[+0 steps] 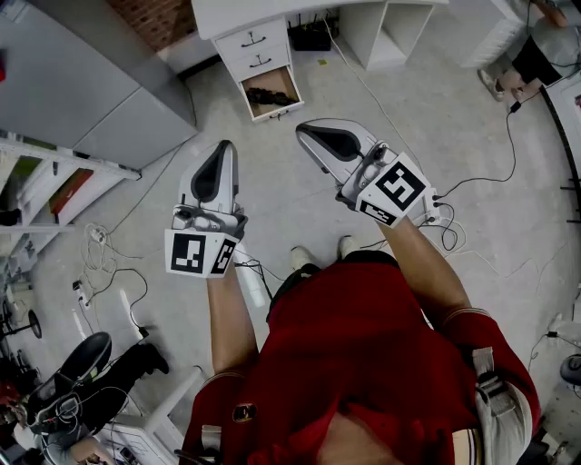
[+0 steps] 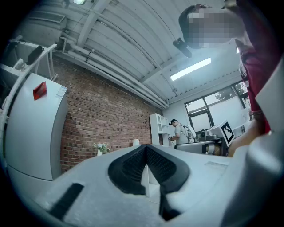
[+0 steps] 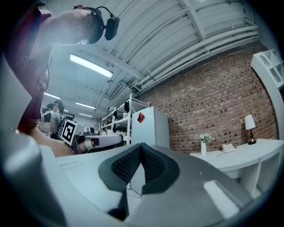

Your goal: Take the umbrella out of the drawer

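In the head view a white drawer unit (image 1: pixel 255 50) stands ahead on the floor. Its bottom drawer (image 1: pixel 271 93) is pulled open and a dark folded umbrella (image 1: pixel 270 93) lies inside. My left gripper (image 1: pixel 221 147) and right gripper (image 1: pixel 302 132) hang side by side at waist height, well short of the drawer. Both are shut with nothing between the tips. In the left gripper view my left gripper (image 2: pixel 145 147) shows its black pads meeting. The right gripper (image 3: pixel 141 146) in its own view is likewise closed and empty. Both point about level.
A grey cabinet (image 1: pixel 86 86) stands at the left with a white shelf rack (image 1: pixel 54 182) in front of it. Cables (image 1: pixel 490 173) trail over the floor on the right. Another person (image 1: pixel 536 50) stands at the far right. A white desk (image 1: pixel 381 27) sits beside the drawers.
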Demonstrator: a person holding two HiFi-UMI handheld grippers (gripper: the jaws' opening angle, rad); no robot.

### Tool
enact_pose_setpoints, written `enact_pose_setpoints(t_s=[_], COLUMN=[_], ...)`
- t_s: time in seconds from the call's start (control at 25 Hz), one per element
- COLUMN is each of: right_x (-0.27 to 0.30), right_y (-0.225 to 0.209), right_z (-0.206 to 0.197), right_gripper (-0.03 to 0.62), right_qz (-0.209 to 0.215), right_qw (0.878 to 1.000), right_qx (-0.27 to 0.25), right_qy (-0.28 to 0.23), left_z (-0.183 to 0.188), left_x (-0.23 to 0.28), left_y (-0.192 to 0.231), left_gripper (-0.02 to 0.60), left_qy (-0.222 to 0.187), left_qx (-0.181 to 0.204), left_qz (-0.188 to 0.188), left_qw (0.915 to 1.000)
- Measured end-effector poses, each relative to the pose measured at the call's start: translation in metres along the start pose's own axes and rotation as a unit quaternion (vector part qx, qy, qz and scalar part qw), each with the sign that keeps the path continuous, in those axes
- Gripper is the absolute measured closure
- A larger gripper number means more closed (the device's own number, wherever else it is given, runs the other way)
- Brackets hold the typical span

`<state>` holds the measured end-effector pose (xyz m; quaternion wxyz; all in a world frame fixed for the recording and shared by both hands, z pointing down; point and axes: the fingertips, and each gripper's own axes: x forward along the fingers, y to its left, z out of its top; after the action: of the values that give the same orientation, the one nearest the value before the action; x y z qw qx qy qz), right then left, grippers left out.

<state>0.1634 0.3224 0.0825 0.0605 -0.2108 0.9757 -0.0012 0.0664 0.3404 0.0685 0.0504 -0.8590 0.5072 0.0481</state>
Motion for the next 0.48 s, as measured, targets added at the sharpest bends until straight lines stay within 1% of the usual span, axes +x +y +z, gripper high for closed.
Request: enact_pose_setpoints(t_s=[0.28,0.48], right_x=[0.009,0.025], right_y=[0.003,0.013], right_z=[-0.004,-0.012], right_gripper=[0.582,0.582], right_qz=[-0.019,-0.027], right_qw=[0.999,0.999], right_qx=[0.027,0.021], right_qy=[-0.018,-0.013], left_z=[-0.004,-0.003], left_x=[-0.02,-0.044], left_y=[0.021,0.048], left_gripper=[0.58,0.58], left_qy=[0.0,-0.005], left_qx=[-0.001,0.0], left_qz=[0.004,0.008], left_qw=[1.0,1.0])
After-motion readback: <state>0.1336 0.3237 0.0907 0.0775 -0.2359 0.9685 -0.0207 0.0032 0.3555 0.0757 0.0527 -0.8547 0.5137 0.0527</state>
